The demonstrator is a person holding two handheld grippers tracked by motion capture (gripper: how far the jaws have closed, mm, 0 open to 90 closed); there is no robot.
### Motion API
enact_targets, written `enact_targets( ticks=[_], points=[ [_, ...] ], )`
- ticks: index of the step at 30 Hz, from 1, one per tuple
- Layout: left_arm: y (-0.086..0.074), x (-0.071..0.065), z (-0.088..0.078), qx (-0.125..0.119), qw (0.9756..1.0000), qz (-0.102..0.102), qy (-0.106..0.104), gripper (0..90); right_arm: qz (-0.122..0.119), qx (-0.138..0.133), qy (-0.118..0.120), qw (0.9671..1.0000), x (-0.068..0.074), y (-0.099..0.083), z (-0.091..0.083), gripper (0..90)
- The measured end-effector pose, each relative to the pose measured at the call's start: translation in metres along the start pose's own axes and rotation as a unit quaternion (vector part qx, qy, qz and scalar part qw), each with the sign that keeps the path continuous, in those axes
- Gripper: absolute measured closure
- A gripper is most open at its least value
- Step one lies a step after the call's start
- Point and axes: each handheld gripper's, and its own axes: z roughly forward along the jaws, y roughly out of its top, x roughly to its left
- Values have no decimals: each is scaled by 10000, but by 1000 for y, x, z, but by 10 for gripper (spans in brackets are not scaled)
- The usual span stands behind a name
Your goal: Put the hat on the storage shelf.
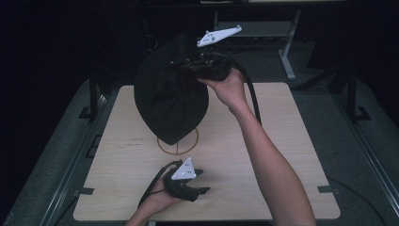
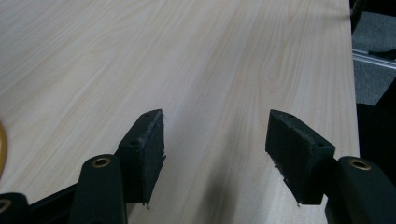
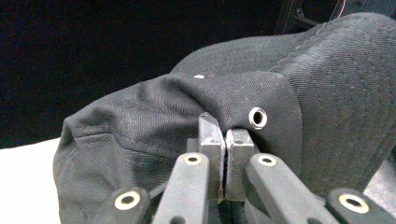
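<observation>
One black cap (image 1: 170,96), one wooden table (image 1: 282,141), two grippers, left gripper (image 1: 190,181), right gripper (image 1: 207,66), one circle mark (image 1: 178,143)

The right gripper (image 1: 195,66) holds a black cap (image 1: 169,94) lifted above the far half of the wooden table (image 1: 282,141), over a drawn circle (image 1: 178,143). The left gripper (image 1: 200,181) rests near the table's near edge.

Light wood-grain table (image 1: 263,155), rounded corners, brown circle mark (image 1: 181,146) printed near its middle. Grey carpeted floor (image 1: 362,155) around it. Grey metal desk frame (image 1: 287,47) behind, against a dark background. Black brackets (image 1: 83,192) at table edges.
</observation>
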Motion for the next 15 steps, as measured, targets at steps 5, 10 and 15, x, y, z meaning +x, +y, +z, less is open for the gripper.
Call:
enact_targets(
  ticks=[5,10,15],
  points=[
    [2,-4,3,15,10000,73,-44,369,430,95,-19,9990,-10,-3,22,871],
    [2,-6,5,18,9999,98,-86,369,734,221,-154,9969,-17,-7,40,750],
    [2,-10,6,69,9997,211,-85,369,835,267,-119,9961,-17,-14,46,642]
  ],
)
